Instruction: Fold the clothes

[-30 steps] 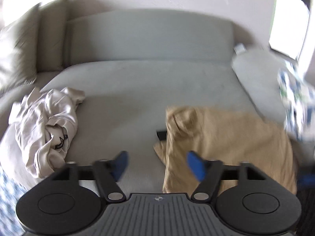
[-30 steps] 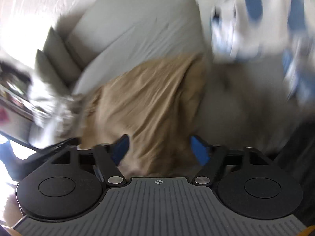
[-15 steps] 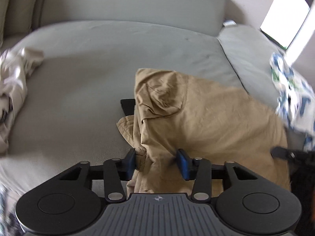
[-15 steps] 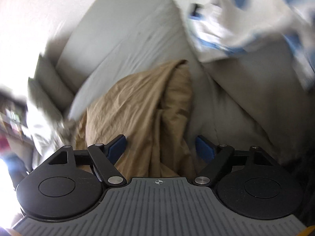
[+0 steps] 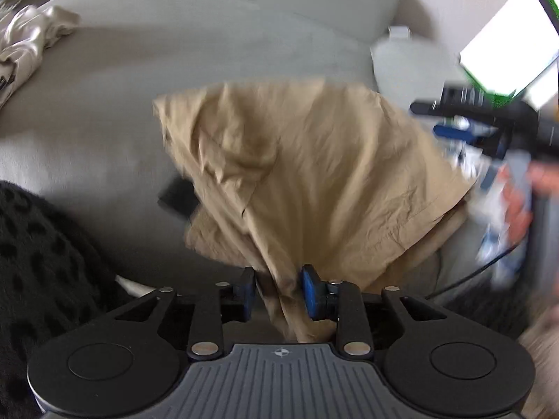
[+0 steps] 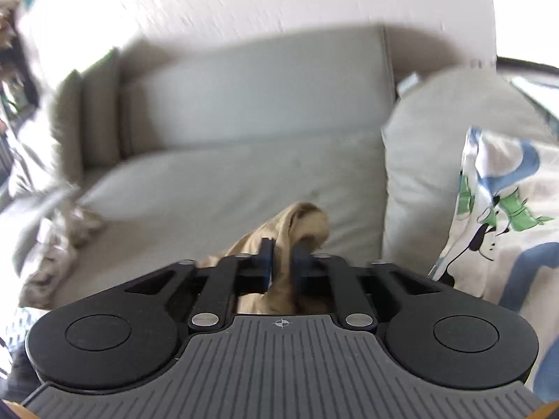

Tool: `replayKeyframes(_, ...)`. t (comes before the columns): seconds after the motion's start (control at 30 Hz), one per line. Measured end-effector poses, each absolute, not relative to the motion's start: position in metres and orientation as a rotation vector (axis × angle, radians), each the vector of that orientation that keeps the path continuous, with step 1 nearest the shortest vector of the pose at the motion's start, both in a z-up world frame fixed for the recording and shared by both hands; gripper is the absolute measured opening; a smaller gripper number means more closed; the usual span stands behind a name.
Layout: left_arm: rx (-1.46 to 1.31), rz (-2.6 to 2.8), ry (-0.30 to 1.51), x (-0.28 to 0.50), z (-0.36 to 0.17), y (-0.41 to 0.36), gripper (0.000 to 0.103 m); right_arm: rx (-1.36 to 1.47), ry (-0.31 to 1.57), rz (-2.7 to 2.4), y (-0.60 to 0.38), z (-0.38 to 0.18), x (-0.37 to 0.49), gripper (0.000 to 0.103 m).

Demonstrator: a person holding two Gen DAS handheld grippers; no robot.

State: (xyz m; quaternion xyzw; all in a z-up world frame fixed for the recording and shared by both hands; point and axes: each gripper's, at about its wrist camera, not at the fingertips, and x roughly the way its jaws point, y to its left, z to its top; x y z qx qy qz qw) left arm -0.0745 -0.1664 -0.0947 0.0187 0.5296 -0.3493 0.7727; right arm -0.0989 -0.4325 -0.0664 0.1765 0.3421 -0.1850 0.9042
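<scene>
A tan garment hangs lifted above the grey sofa seat. My left gripper is shut on a bunched edge of it, and the cloth spreads away from the jaws. My right gripper is shut on another bunch of the tan garment, which pokes out past the blue pads. In the left wrist view the right gripper shows blurred at the right, level with the cloth's far corner.
A crumpled cream garment lies at the sofa's left. A white cartoon-print cloth drapes over the right cushion. A small black object lies on the seat under the tan cloth. A black spotted fabric is at the left.
Both grippers have closed on the tan garment and lifted it off the seat. The right gripper swung from looking down at the cloth to facing the sofa back.
</scene>
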Motion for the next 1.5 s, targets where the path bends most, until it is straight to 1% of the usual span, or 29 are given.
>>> replayKeyframes(0.03,0.062,-0.774,1.139,-0.077,-0.091,-0.162,0.033,0.398,0.740,-0.405,-0.439,-0.067,-0.104,0.053)
replayKeyframes(0.07,0.079,-0.778,1.124,-0.079,-0.087,-0.156,0.035,0.438,0.762,-0.424,-0.445,-0.066,-0.114,0.052)
replayKeyframes(0.1,0.097,-0.775,1.104,-0.081,-0.081,-0.149,0.037,0.468,0.743,-0.417,-0.446,-0.063,-0.130,0.054)
replayKeyframes(0.13,0.118,-0.763,1.067,-0.083,-0.074,-0.141,0.035,0.496,0.709,-0.401,-0.446,-0.059,-0.148,0.064)
replayKeyframes(0.17,0.137,-0.755,1.015,-0.087,-0.066,-0.136,0.031,0.530,0.688,-0.393,-0.444,-0.056,-0.164,0.074)
replayKeyframes(0.2,0.148,-0.763,0.956,-0.088,-0.058,-0.134,0.027,0.567,0.670,-0.387,-0.442,-0.054,-0.179,0.076)
replayKeyframes(0.27,0.150,-0.811,0.837,-0.088,-0.043,-0.138,0.025,0.761,0.650,-0.312,-0.441,-0.068,-0.205,0.076)
replayKeyframes(0.3,0.150,-0.845,0.782,-0.089,-0.037,-0.143,0.022,0.867,0.638,-0.268,-0.440,-0.076,-0.218,0.076)
replayKeyframes(0.33,0.160,-0.869,0.736,-0.089,-0.033,-0.149,0.022,0.972,0.625,-0.222,-0.439,-0.084,-0.231,0.076)
replayKeyframes(0.4,0.204,-0.899,0.670,-0.088,-0.032,-0.165,0.023,1.093,0.617,-0.229,-0.434,-0.108,-0.237,0.074)
replayKeyframes(0.47,0.258,-0.896,0.661,-0.080,-0.042,-0.183,0.019,1.201,0.610,-0.251,-0.429,-0.134,-0.241,0.073)
replayKeyframes(0.5,0.279,-0.895,0.672,-0.075,-0.050,-0.191,0.016,1.255,0.606,-0.261,-0.426,-0.147,-0.243,0.073)
replayKeyframes(0.53,0.291,-0.896,0.708,-0.067,-0.059,-0.197,0.014,1.295,0.602,-0.268,-0.424,-0.156,-0.243,0.073)
replayKeyframes(0.6,0.294,-0.901,0.795,-0.053,-0.078,-0.205,0.012,1.343,0.595,-0.279,-0.422,-0.172,-0.242,0.073)
replayKeyframes(0.7,0.226,-0.911,0.856,-0.041,-0.086,-0.203,0.012,1.342,0.577,-0.283,-0.422,-0.186,-0.236,0.073)
replayKeyframes(0.77,0.168,-0.910,0.907,-0.029,-0.087,-0.196,0.012,1.370,0.528,-0.251,-0.422,-0.194,-0.235,0.073)
replayKeyframes(0.83,0.081,-0.914,0.976,-0.012,-0.091,-0.184,0.010,1.392,0.486,-0.219,-0.422,-0.199,-0.234,0.073)
replayKeyframes(0.93,-0.072,-0.931,1.078,0.007,-0.099,-0.173,0.010,1.370,0.458,-0.193,-0.418,-0.200,-0.227,0.072)
replayKeyframes(1.1,0.008,-0.944,1.005,-0.010,-0.096,-0.183,0.009,1.269,0.451,-0.216,-0.409,-0.195,-0.210,0.072)
replayKeyframes(1.13,0.019,-0.949,0.996,-0.011,-0.094,-0.182,0.009,1.250,0.450,-0.228,-0.407,-0.193,-0.207,0.068)
replayKeyframes(1.17,0.019,-0.955,0.992,-0.012,-0.091,-0.179,0.009,1.213,0.456,-0.250,-0.405,-0.189,-0.205,0.042)
replayKeyframes(1.2,0.013,-0.963,0.986,-0.013,-0.086,-0.177,0.009,1.200,0.465,-0.256,-0.405,-0.188,-0.201,0.029)
replayKeyframes(1.23,0.002,-0.973,0.966,-0.014,-0.079,-0.173,0.010,1.199,0.474,-0.256,-0.406,-0.187,-0.198,0.021)
replayKeyframes(1.27,-0.008,-0.976,0.933,-0.014,-0.070,-0.167,0.013,1.198,0.482,-0.256,-0.408,-0.187,-0.195,0.018)
replayKeyframes(1.33,-0.015,-0.970,0.847,-0.013,-0.051,-0.156,0.040,1.094,0.506,-0.249,-0.400,-0.171,-0.189,0.015)
replayKeyframes(1.4,0.031,-0.921,0.757,-0.006,-0.037,-0.158,0.052,0.976,0.529,-0.241,-0.392,-0.153,-0.183,0.013)
replayKeyframes(1.43,0.063,-0.891,0.715,-0.002,-0.031,-0.161,0.064,0.917,0.540,-0.237,-0.387,-0.144,-0.181,0.013)
replayKeyframes(1.47,0.096,-0.882,0.702,0.004,-0.030,-0.166,0.069,0.858,0.551,-0.232,-0.383,-0.135,-0.178,0.013)
replayKeyframes(1.5,0.135,-0.903,0.732,0.013,-0.035,-0.176,0.071,0.798,0.561,-0.228,-0.378,-0.126,-0.175,0.013)
